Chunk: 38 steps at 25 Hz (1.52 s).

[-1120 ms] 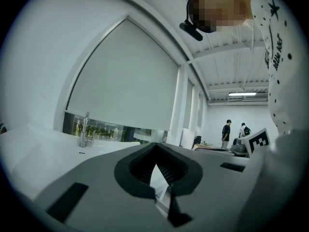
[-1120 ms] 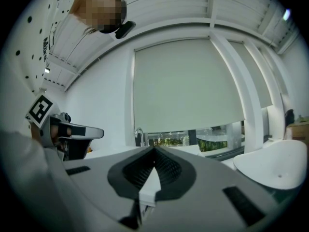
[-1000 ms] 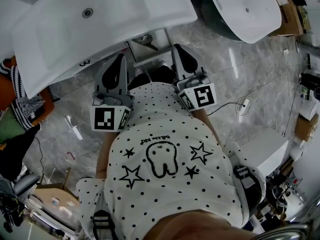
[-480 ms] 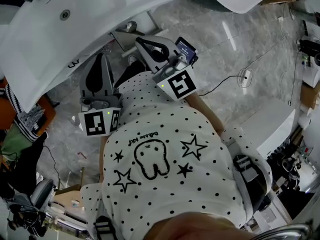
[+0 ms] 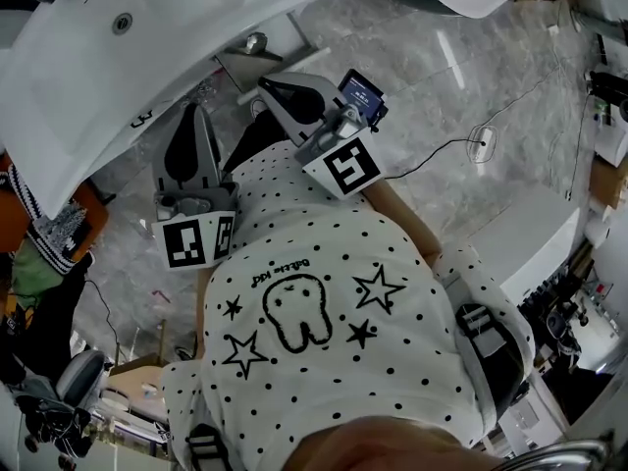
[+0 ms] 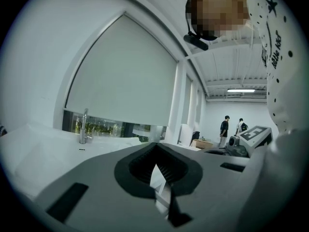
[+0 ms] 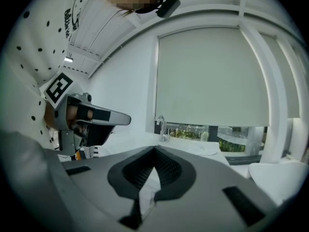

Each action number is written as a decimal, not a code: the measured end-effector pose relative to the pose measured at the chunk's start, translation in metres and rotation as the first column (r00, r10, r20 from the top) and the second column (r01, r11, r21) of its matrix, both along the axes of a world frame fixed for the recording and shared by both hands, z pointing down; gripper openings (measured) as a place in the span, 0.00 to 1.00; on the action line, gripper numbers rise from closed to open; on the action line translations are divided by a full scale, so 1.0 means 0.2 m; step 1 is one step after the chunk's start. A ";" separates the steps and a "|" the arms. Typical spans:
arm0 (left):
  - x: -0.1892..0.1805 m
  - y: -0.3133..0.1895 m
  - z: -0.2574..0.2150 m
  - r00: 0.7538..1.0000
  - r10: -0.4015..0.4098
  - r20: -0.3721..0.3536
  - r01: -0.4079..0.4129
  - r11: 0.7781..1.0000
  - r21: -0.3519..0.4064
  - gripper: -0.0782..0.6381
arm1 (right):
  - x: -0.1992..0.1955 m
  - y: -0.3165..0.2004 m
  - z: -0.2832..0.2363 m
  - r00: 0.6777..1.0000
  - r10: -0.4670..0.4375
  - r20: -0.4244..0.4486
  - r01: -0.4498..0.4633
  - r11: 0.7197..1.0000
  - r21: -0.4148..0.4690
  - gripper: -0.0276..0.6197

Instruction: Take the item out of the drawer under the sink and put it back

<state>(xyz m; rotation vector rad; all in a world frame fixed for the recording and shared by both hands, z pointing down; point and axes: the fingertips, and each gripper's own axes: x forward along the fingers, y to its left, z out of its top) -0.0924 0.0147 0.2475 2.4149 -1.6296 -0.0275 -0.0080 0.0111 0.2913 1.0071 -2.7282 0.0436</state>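
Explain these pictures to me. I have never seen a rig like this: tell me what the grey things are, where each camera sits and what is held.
No machine here: a person in a dotted shirt holds a gripping tool in each hand. The head view comes from a camera on their head, looking down: the left tool and the right tool point towards a white sink above a marble floor. The patterned cubes belong to the tools. The other two pictures come from cameras riding on each tool, looking along its jaws to the sink's tap. Both tools' jaws are shut with nothing between them. The drawer is not in view.
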 end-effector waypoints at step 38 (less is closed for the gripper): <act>0.06 -0.07 0.45 0.999 -0.050 -0.007 0.047 0.980 -0.196 0.10 | 0.21 -0.52 1.43 0.941 -0.111 -0.321 -0.048 0.893 -0.448 0.23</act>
